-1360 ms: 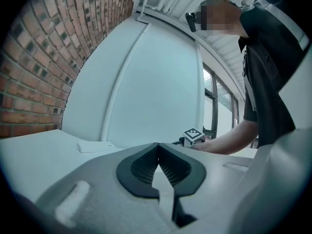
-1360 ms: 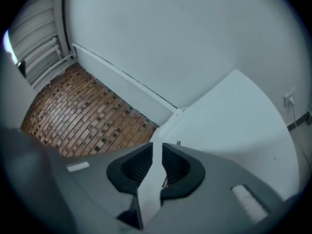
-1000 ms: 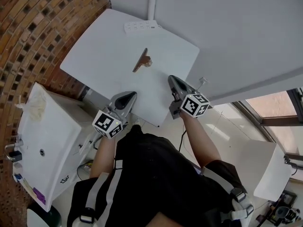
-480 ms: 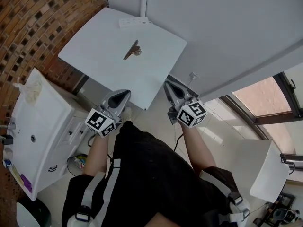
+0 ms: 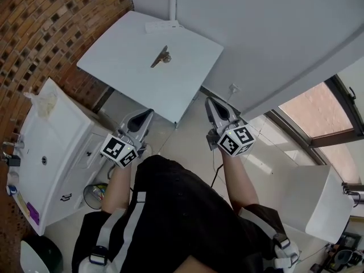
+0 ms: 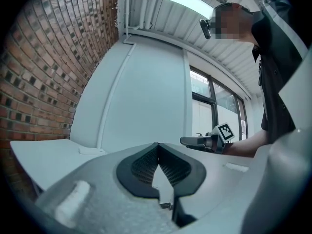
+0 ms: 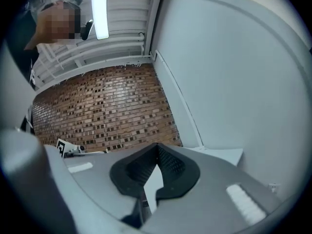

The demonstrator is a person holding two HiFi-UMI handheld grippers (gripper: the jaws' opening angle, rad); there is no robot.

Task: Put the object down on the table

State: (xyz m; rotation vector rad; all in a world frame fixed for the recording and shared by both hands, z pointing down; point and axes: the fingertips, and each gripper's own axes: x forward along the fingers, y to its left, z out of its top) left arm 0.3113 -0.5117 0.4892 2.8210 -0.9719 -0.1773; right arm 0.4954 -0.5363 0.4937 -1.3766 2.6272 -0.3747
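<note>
The object, a brown clip with a metal handle, lies alone on the white table, toward its far side. Both grippers hang off the table's near edge, over the floor, well short of the clip. My left gripper is shut with nothing in it; its closed tip points over the table. My right gripper is shut and empty too, its tip aimed at the table corner. Each gripper shows in the other's view: the right one, the left one.
A white power strip lies at the table's far edge by the wall. A white sink cabinet stands at the left under the brick wall. A small bin sits on the floor. A white box stands at the right.
Both grippers have drawn back from over the table's near edge to over the floor. The clip stays where it lay on the table.
</note>
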